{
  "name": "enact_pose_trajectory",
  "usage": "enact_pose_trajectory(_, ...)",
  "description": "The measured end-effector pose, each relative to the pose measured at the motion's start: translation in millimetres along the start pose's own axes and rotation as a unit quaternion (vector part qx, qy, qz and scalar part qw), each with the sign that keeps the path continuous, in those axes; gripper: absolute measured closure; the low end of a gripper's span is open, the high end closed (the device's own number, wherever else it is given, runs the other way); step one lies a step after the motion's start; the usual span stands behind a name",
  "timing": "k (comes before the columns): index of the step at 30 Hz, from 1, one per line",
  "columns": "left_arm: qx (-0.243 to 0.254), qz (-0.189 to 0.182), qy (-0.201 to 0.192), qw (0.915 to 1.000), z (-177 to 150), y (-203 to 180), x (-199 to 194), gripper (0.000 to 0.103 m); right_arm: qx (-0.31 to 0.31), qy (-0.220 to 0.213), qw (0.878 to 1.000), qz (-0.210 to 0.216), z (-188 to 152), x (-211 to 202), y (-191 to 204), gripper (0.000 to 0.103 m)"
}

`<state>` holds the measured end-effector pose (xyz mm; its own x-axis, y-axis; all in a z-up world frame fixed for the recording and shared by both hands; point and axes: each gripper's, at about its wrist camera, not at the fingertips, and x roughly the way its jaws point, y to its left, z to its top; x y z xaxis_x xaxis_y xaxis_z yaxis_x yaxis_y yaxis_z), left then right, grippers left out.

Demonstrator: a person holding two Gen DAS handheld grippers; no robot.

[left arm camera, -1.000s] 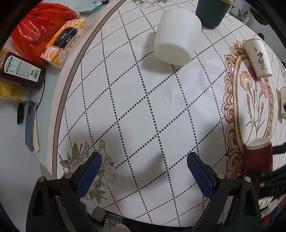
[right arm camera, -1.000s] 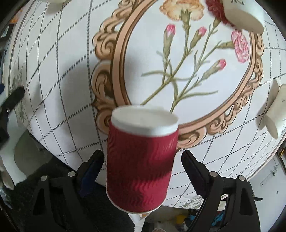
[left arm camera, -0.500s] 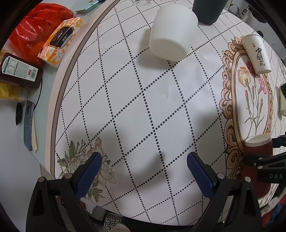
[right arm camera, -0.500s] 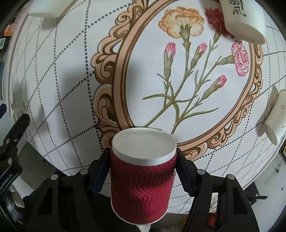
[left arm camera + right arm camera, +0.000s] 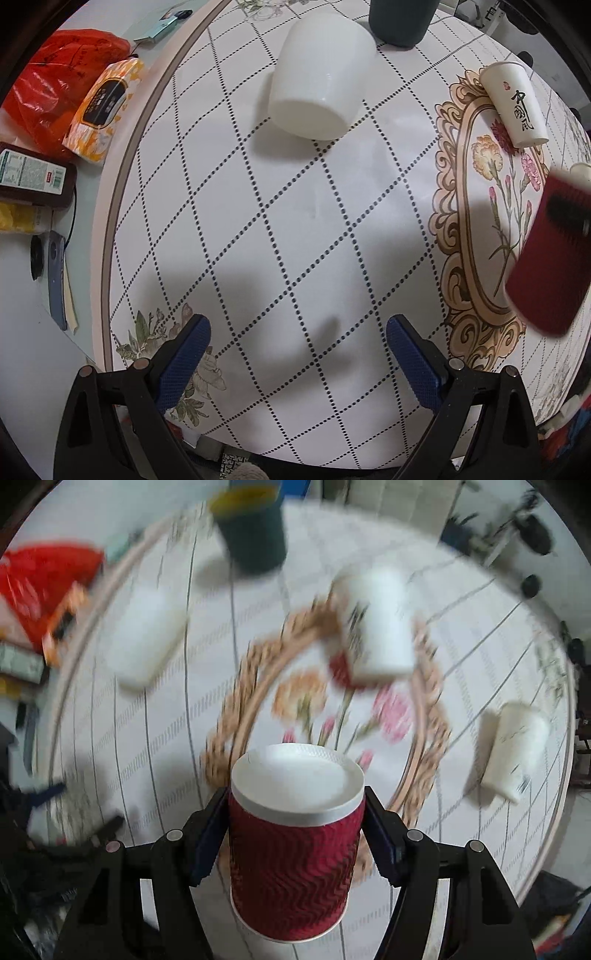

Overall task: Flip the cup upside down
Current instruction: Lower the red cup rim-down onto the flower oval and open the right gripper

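A dark red ribbed paper cup [image 5: 291, 864] with a white end facing away sits between the pads of my right gripper [image 5: 295, 834], which is shut on it. The cup is lifted off the round patterned table [image 5: 295, 240] and tilted; the background is blurred by motion. In the left wrist view the same red cup [image 5: 546, 254] hangs at the right edge above the floral frame, with the right gripper's dark finger across it. My left gripper [image 5: 297, 354] is open and empty above the table's near side.
A large white cup [image 5: 317, 85] lies on its side, a dark green cup [image 5: 399, 18] stands behind it. A printed white paper cup [image 5: 515, 105] lies on the floral frame; another white cup [image 5: 513, 753] lies right. A red bag [image 5: 55, 88], tissue pack [image 5: 103, 110] and bottle sit left.
My right gripper closed on the red cup, lifted it from the table and is swinging it upward and tilting. The left gripper stayed open and rose slightly.
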<state>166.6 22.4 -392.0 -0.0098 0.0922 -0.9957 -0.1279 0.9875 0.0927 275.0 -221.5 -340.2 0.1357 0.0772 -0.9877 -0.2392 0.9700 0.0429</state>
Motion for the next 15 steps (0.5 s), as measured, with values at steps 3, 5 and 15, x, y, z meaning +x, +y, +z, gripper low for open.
enact_pose_trajectory(3,0.000,-0.001,0.004,1.0000,4,-2,2,0.005,0.021,-0.095,0.995,-0.006,-3,-11,-4,0.032)
enact_pose_trajectory(5,0.005,0.002,0.003,1.0000,4,-1,2,0.005,0.029,-0.154,0.987,-0.021,-11,-14,-5,0.032)
enact_pose_trajectory(15,0.032,0.010,0.000,0.9994,3,-23,1,0.006,0.016,-0.229,0.972,-0.039,-61,-10,8,0.032)
